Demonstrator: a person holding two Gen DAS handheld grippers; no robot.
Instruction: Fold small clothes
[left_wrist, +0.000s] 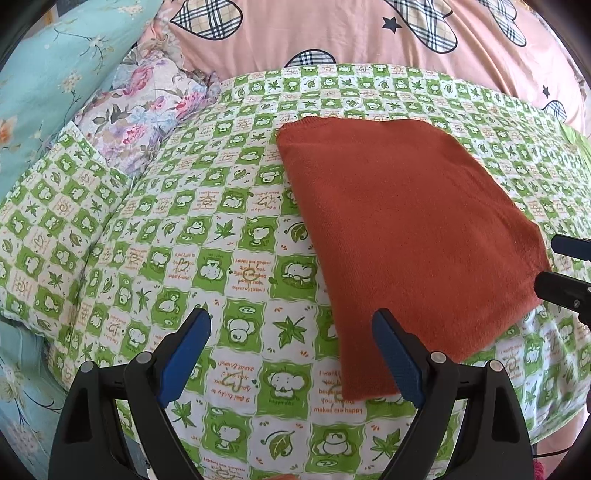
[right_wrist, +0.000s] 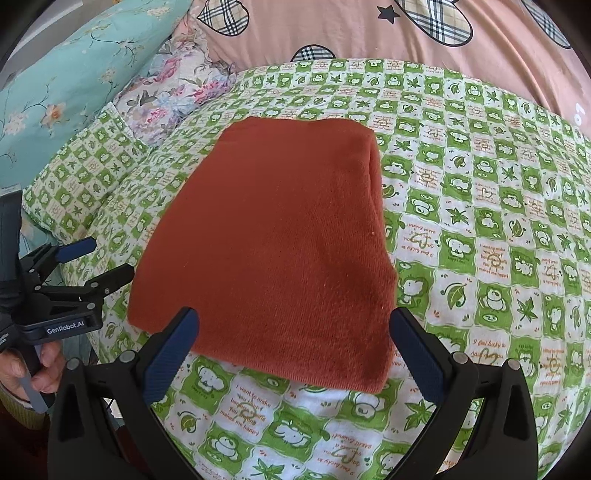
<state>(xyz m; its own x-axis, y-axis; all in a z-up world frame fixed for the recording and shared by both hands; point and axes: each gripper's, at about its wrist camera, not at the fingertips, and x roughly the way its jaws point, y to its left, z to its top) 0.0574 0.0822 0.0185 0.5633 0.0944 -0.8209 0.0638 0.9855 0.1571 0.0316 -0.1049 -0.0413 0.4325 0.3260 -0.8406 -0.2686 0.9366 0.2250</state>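
A rust-red knit garment (left_wrist: 406, 225) lies folded into a flat rectangle on the green-and-white patterned sheet (left_wrist: 207, 236); it fills the middle of the right wrist view (right_wrist: 273, 251). My left gripper (left_wrist: 291, 325) is open and empty, hovering over the sheet just left of the garment's near corner. It also shows at the left edge of the right wrist view (right_wrist: 107, 258), open. My right gripper (right_wrist: 295, 325) is open and empty, its fingers straddling the garment's near edge. Its tips show at the right edge of the left wrist view (left_wrist: 554, 262).
A matching green pillow (left_wrist: 55, 236), a floral purple pillow (left_wrist: 147, 107) and a teal floral one (left_wrist: 48, 74) lie at the left. A pink quilt with plaid hearts (left_wrist: 332, 33) lies behind. The sheet's edge drops off at the front right.
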